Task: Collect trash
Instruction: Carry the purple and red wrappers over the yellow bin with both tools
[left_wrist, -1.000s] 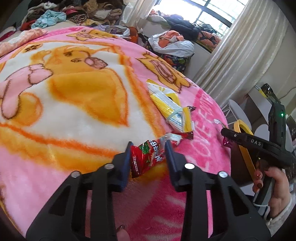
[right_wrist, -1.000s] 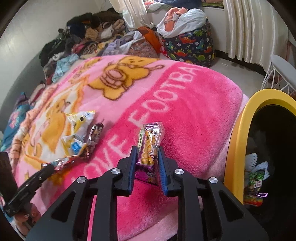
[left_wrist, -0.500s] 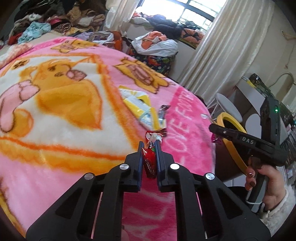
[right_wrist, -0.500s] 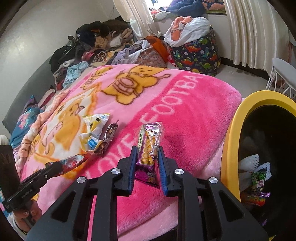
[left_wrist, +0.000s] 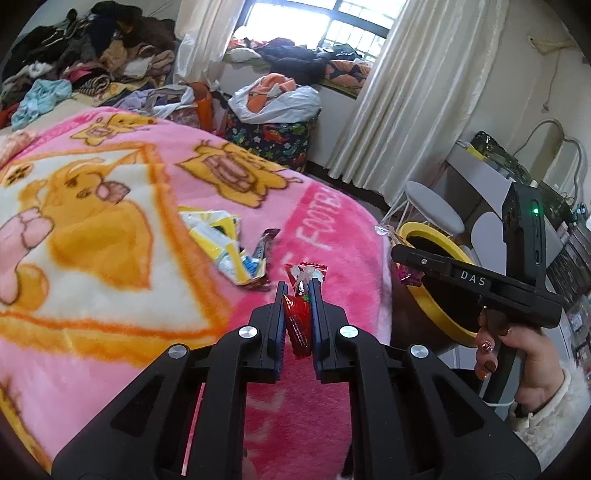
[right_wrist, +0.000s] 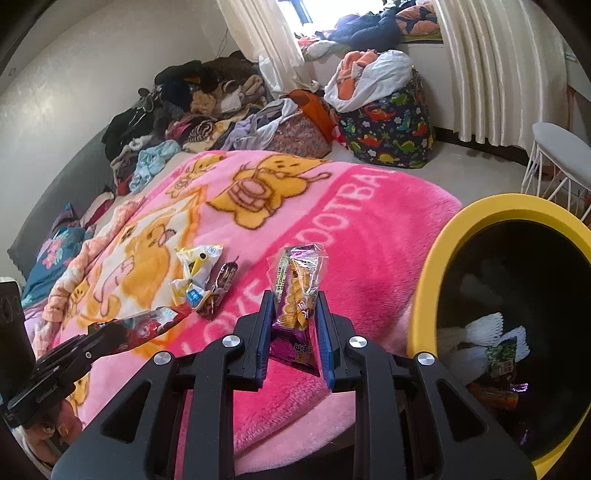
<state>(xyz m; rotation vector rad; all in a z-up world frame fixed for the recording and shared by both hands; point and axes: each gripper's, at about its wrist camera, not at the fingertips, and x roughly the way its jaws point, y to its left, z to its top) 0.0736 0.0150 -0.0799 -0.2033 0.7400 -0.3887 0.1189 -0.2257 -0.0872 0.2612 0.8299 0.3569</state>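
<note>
Both loads lifted off the bed: left gripper (left_wrist: 298, 291) pinching red wrapper (left_wrist: 297, 325), right gripper (right_wrist: 294, 306) pinching snack packet (right_wrist: 297, 295); carry past bed's edge, release over yellow-rimmed bin (right_wrist: 491, 218).

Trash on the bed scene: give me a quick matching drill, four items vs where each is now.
Items:
1. red wrapper
2. purple snack packet
3. yellow-white wrapper
4. white foam net

Places:
A. inside the yellow-rimmed bin
B. lying on the pink blanket
C. in the right gripper
D. in the left gripper

Pairs: 1-D, 2-C, 3-B, 4-A
</note>
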